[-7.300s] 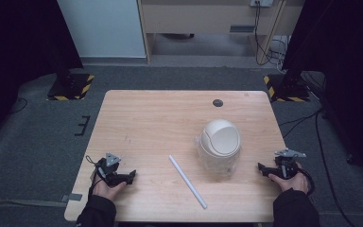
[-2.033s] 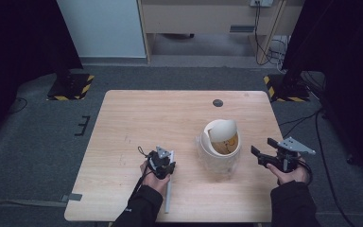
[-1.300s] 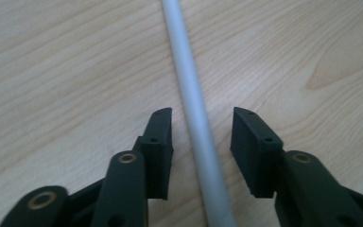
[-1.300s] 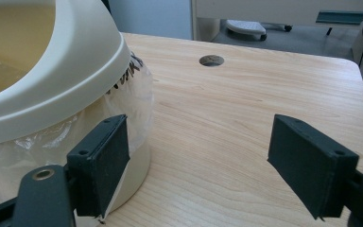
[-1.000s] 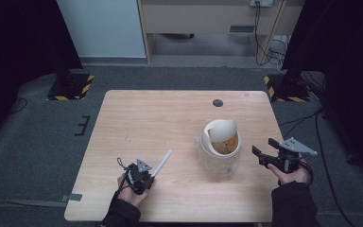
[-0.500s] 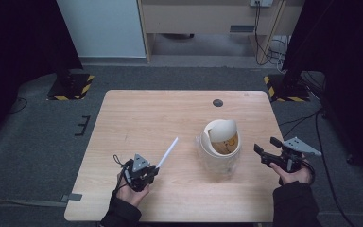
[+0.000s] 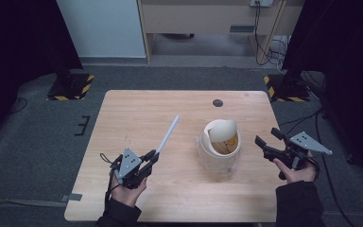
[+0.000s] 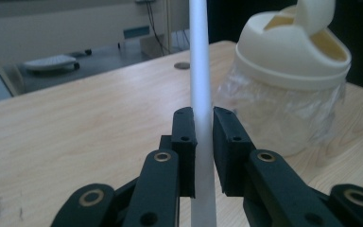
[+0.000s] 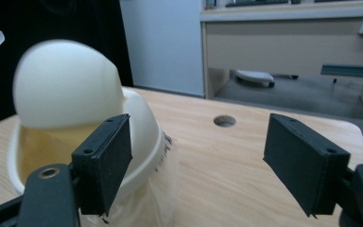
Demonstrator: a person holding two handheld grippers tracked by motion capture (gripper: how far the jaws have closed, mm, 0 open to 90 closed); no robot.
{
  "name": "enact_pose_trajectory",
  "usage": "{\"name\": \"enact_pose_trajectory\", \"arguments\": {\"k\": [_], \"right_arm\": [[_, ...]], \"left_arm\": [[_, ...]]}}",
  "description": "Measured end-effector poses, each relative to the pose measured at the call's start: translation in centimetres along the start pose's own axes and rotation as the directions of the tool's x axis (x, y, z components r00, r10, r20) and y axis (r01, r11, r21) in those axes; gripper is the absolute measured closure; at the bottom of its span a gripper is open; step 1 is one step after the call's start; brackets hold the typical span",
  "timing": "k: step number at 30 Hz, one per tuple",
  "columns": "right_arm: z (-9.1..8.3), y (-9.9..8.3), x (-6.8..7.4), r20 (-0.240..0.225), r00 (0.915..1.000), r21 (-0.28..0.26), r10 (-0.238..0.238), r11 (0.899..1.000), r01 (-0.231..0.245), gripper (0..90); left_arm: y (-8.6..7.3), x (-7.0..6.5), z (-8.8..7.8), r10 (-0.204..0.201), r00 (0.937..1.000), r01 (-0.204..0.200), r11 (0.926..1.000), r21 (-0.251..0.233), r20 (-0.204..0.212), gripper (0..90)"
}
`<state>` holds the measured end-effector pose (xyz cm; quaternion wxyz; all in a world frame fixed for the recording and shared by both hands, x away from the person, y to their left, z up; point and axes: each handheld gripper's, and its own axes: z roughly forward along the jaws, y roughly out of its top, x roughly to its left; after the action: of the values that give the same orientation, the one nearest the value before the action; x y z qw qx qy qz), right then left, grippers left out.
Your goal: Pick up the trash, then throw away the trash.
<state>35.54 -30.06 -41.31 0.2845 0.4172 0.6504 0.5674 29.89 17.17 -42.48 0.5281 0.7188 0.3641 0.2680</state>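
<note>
White rod [image 7: 167, 135], thin and straight, clamped at its lower end in the left tool [image 7: 147, 160]. It rises off the tabletop [image 7: 137, 109] at a slant, free end pointing up and away toward the far side, clear of the wood. In the left gripper view the rod [image 8: 202, 94] runs straight up between the two black jaws, which press on it from either side; left tool [image 8: 203, 142] closed on it, no gap showing.

Small cream bin [image 7: 219, 146] stands upright right of the tabletop's centre, between the two tools, near the rod but not touching it. Domed top, swing flap [image 7: 221, 128] tipped open, yellowish inside. Clear plastic liner [image 8: 283, 118] bunched around the body below the rim.

Right tool [image 7: 263, 137] held above the tabletop's right edge, just beside the bin, apart from it. Jaws spread wide, nothing between them. In the right gripper view the right tool [image 9: 196, 161] frames bare wood, with the bin [image 9: 142, 127] behind the left-hand jaw and the flap [image 9: 66, 90] blurred above it.

Round dark hole [image 7: 218, 102] in the tabletop near the far edge, beyond the bin. Person's left hand [image 7: 125, 189] and right hand [image 7: 297, 171] grip the tool handles, dark sleeves at the bottom edge.
</note>
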Motion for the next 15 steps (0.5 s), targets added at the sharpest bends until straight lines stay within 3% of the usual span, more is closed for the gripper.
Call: {"name": "enact_pose_trajectory", "arguments": {"k": [7, 15], "right_arm": [[-0.6, 1.6, 0.9, -0.036, 0.9994, -0.061, 0.000, 0.998, -0.003, 24.8], [-1.1, 3.5, 2.3, -0.088, 0.9960, -0.117, -0.013, 0.993, 0.002, 25.9]], "left_arm": [[1.3, -0.5, -0.7, 0.006, 0.9998, -0.005, 0.9965, -0.083, 0.017, 79.1], [2.5, -1.3, -0.7, 0.031, 0.9985, -0.025, 0.9900, -0.139, 0.045, 79.1]]}}
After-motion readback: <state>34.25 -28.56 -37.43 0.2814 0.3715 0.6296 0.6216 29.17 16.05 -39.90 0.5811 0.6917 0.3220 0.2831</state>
